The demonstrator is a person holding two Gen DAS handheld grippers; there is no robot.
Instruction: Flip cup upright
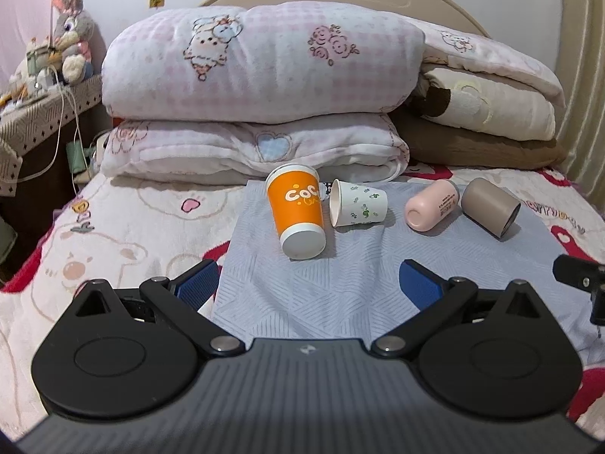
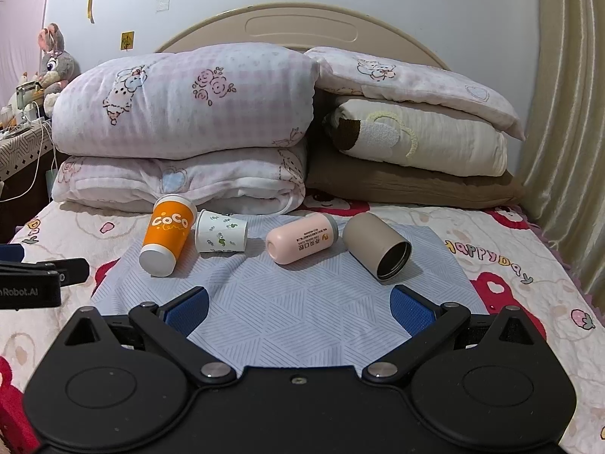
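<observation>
Several cups lie on their sides on a light blue mat on the bed. From left: an orange "CoCo" paper cup, a small white paper cup with green leaves, a pink cup and a taupe cup with its dark mouth facing right. My left gripper is open and empty, short of the orange cup. My right gripper is open and empty, short of the pink and taupe cups.
Folded pink quilts and stacked pillows lie behind the cups against the headboard. A bedside table with a plush rabbit stands at the left. The right gripper's edge shows in the left view.
</observation>
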